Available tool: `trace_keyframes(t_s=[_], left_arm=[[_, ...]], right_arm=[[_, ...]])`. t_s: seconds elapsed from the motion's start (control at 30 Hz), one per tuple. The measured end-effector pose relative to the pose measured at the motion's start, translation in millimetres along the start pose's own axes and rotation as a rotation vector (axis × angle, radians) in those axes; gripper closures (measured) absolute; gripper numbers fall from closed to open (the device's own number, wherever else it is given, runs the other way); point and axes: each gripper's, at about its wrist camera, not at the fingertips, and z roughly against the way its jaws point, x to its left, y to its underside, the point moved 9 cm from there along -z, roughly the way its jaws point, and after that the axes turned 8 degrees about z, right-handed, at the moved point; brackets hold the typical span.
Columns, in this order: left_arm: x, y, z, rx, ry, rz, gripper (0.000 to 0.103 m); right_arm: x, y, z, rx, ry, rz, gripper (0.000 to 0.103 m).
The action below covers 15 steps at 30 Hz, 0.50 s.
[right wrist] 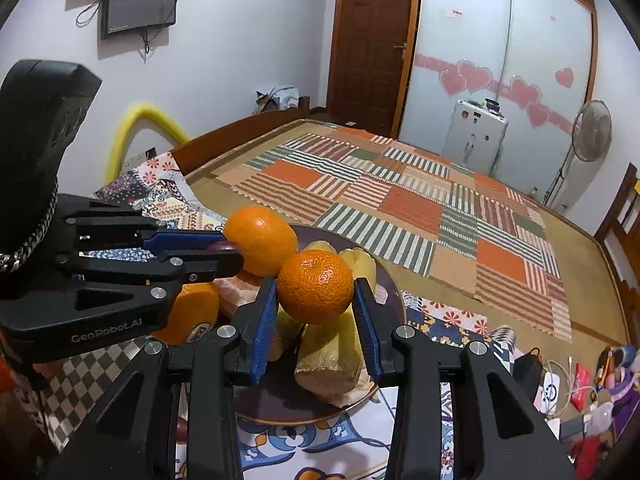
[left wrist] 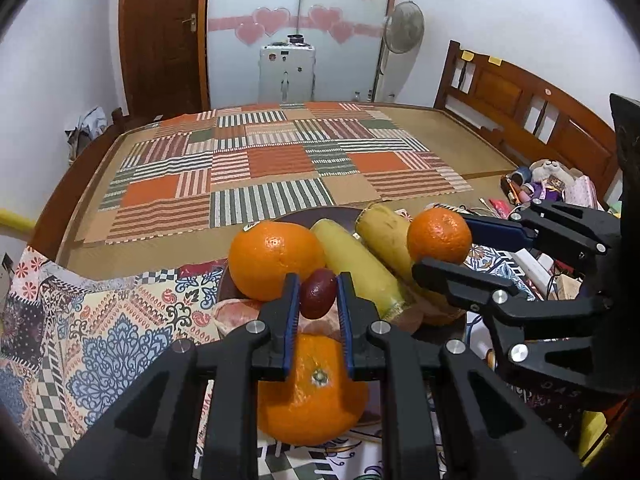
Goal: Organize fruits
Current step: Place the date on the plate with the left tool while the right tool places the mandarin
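Over the plate (right wrist: 394,296) I hold two fruits aloft: left gripper (left wrist: 318,294) pinches a red plum (left wrist: 318,293); right gripper (right wrist: 316,300) clamps a mandarin (right wrist: 315,286); neither is placed yet, I judge; counted: two oranges (left wrist: 275,259), two bananas (left wrist: 362,266), some peeled segments (left wrist: 234,312).

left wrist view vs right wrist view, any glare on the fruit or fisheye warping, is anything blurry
Left wrist view: a soft highlight on the big orange, dark vignette in the corners, the bed frame bowed by the lens; held date sharp. Right wrist view: small glints on the mandarin, the wardrobe door curves, the clutter at the lower right looks soft.
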Motion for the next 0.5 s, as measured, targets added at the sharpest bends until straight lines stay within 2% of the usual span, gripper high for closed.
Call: trace_keyframes(t_s=[0.1,0.5], left_arm=[[-1,-1,-2,0.025,0.031,0.018,0.078],[23,-13,22,-0.046,-0.02,0.029,0.077]], right_arm=[[2,-2,-3,0.01,0.002,0.009,0.068],[16,-16,-17,0.029,-0.035,0.033,0.068]])
